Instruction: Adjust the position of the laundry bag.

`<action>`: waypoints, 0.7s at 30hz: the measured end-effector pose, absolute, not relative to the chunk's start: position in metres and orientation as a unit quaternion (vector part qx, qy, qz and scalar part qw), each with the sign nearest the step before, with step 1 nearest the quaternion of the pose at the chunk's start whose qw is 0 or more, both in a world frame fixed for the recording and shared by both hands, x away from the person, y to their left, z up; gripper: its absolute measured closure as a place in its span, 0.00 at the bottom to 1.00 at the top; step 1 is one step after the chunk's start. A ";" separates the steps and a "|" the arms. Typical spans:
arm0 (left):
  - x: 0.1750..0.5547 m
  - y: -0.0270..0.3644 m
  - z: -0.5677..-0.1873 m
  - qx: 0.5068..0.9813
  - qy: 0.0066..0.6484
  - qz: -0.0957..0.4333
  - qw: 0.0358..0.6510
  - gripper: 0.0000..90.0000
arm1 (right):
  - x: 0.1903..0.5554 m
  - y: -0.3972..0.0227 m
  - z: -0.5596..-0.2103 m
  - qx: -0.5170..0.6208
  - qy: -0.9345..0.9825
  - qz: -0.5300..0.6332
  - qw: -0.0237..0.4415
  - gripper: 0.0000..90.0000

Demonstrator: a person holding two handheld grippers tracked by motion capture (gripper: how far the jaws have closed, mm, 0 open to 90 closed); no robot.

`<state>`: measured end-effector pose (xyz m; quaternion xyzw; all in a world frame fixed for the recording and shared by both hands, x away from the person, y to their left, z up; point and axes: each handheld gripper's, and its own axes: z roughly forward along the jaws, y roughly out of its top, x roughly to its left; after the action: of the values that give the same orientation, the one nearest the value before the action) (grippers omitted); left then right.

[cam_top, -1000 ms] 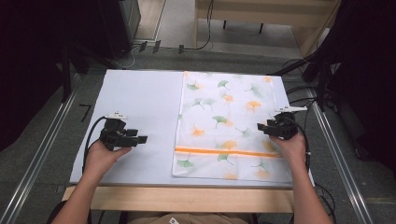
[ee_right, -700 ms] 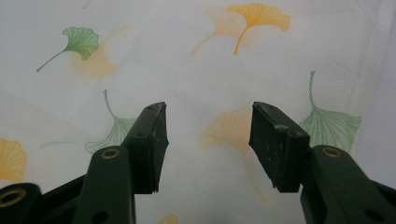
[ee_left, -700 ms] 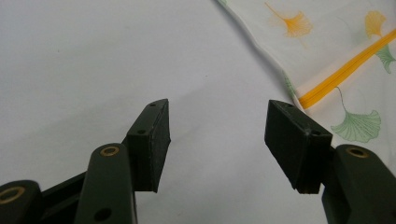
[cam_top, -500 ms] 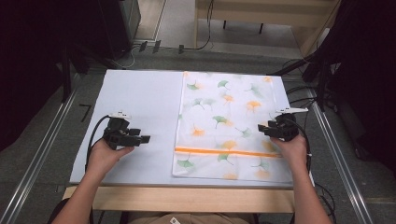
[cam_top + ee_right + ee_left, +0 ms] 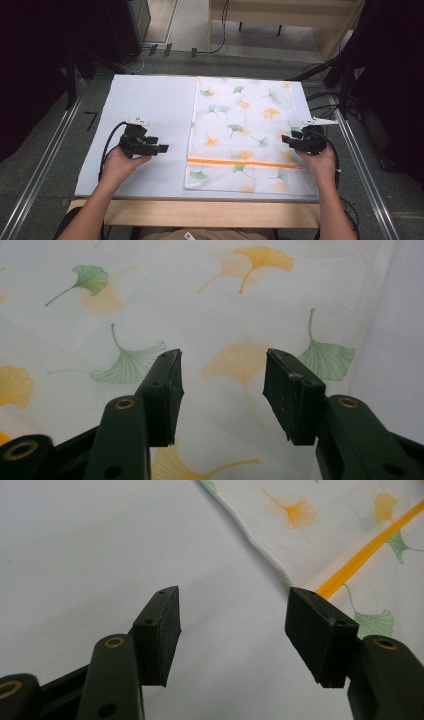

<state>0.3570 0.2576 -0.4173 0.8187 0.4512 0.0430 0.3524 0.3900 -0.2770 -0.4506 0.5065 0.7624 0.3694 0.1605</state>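
Observation:
A white cloth [image 5: 245,135] printed with green and orange ginkgo leaves lies flat on the right half of the white table [image 5: 145,100]. An orange stripe [image 5: 240,162] crosses it near the front. My left gripper [image 5: 161,148] rests over bare table left of the cloth and points at its left edge. In the left gripper view it [image 5: 235,625] is open and empty, with the cloth [image 5: 350,530] and stripe [image 5: 360,555] just ahead. My right gripper [image 5: 286,140] sits at the cloth's right edge. Its jaws [image 5: 222,390] have just been closing a little but stand open over the cloth [image 5: 200,300], gripping nothing.
The table's wooden front edge [image 5: 200,212] is close to the person. Metal rails [image 5: 45,165] run along the floor on both sides. Cables [image 5: 320,97] lie off the table's right side and behind it. Bare table [image 5: 410,315] borders the cloth's right edge.
The left gripper has crept a touch toward the cloth. The right gripper stays at the cloth's right edge.

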 end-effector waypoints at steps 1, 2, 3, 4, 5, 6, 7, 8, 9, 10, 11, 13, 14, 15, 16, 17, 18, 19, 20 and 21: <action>0.358 0.256 -0.418 0.820 0.449 0.043 0.353 0.44 | 0.390 -0.278 -0.451 0.505 0.763 0.371 0.155 0.57; 0.359 0.254 -0.418 0.821 0.447 0.040 0.352 0.44 | 0.389 -0.279 -0.451 0.506 0.764 0.367 0.157 0.56; 0.359 0.252 -0.418 0.822 0.446 0.040 0.352 0.44 | 0.388 -0.279 -0.452 0.509 0.762 0.367 0.157 0.59; 0.360 0.250 -0.418 0.823 0.444 0.040 0.352 0.44 | 0.388 -0.280 -0.452 0.509 0.762 0.372 0.148 0.60; 0.360 0.248 -0.418 0.823 0.443 0.040 0.354 0.44 | 0.387 -0.281 -0.452 0.513 0.760 0.372 0.145 0.60; 0.361 0.246 -0.418 0.823 0.443 0.040 0.354 0.44 | 0.387 -0.282 -0.451 0.516 0.758 0.371 0.144 0.59; 0.361 0.244 -0.419 0.824 0.440 0.039 0.354 0.44 | 0.387 -0.282 -0.451 0.519 0.756 0.371 0.143 0.58; 0.362 0.242 -0.419 0.824 0.440 0.039 0.354 0.44 | 0.386 -0.283 -0.451 0.521 0.756 0.369 0.146 0.57; 0.362 0.242 -0.419 0.824 0.440 0.039 0.354 0.44 | 0.386 -0.283 -0.451 0.521 0.756 0.369 0.146 0.57; 0.363 0.237 -0.421 0.826 0.439 0.041 0.352 0.44 | 0.385 -0.283 -0.452 0.525 0.754 0.364 0.155 0.55; 0.363 0.237 -0.421 0.826 0.439 0.041 0.352 0.44 | 0.385 -0.283 -0.452 0.525 0.754 0.364 0.155 0.55; 0.366 0.230 -0.423 0.827 0.437 0.036 0.353 0.44 | 0.383 -0.285 -0.453 0.536 0.747 0.358 0.164 0.53; 0.367 0.228 -0.423 0.827 0.437 0.034 0.353 0.44 | 0.383 -0.286 -0.453 0.539 0.744 0.359 0.164 0.52; 0.367 0.228 -0.423 0.827 0.437 0.034 0.353 0.44 | 0.383 -0.286 -0.453 0.539 0.744 0.359 0.164 0.52; 0.368 0.225 -0.424 0.825 0.437 0.032 0.358 0.45 | 0.381 -0.289 -0.453 0.541 0.742 0.360 0.165 0.51; 0.368 0.223 -0.424 0.825 0.436 0.033 0.357 0.45 | 0.381 -0.290 -0.453 0.542 0.742 0.359 0.165 0.51; 0.368 0.223 -0.424 0.825 0.436 0.033 0.357 0.45 | 0.381 -0.290 -0.453 0.542 0.742 0.359 0.165 0.51; 0.369 0.220 -0.425 0.826 0.434 0.032 0.359 0.45 | 0.380 -0.291 -0.453 0.543 0.741 0.359 0.166 0.51; 0.370 0.218 -0.425 0.828 0.432 0.031 0.356 0.45 | 0.380 -0.292 -0.454 0.542 0.742 0.360 0.162 0.52; 0.370 0.217 -0.426 0.829 0.432 0.032 0.355 0.45 | 0.380 -0.293 -0.454 0.541 0.743 0.358 0.161 0.52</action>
<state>0.3699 0.2166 -0.4262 0.8287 0.4316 0.0319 0.3548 0.3796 -0.2932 -0.4542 0.5414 0.7433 0.3583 0.1612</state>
